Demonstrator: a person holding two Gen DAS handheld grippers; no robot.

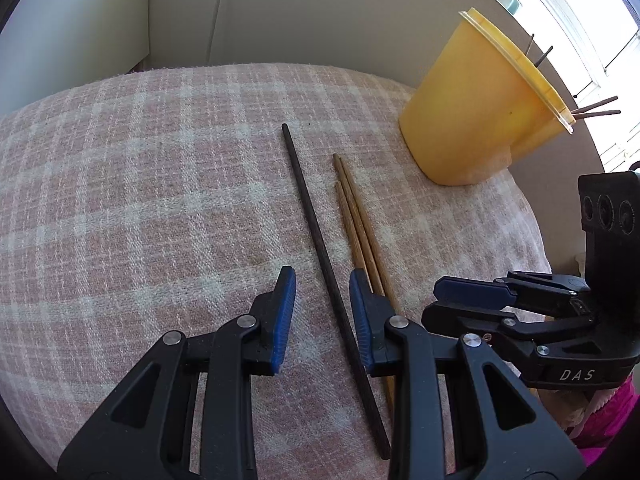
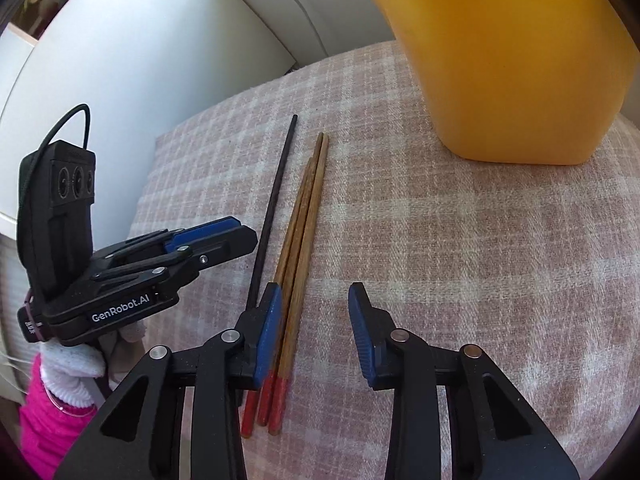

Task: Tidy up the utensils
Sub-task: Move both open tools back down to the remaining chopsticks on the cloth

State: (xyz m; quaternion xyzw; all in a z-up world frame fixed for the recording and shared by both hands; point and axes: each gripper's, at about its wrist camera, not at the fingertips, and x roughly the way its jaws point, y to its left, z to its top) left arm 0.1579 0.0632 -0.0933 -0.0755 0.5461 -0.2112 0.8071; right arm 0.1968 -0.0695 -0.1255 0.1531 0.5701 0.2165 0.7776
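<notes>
Left tool (image 1: 322,312) spread apart, straddling dark chopstick (image 1: 316,232) lying flat on pink plaid cloth (image 1: 140,180). Right tool (image 2: 314,332) also apart — wooden chopsticks (image 2: 304,216), red-ended, lie against its left finger, just beside dark one. Yellow cup (image 1: 476,104) stands beyond on cloth, thin dark sticks poking from rim.

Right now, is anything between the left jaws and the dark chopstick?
Nothing visible. The dark chopstick lies on the plaid cloth in the left gripper's open gap; the wooden chopsticks lie beside it, outside the jaws.
</notes>
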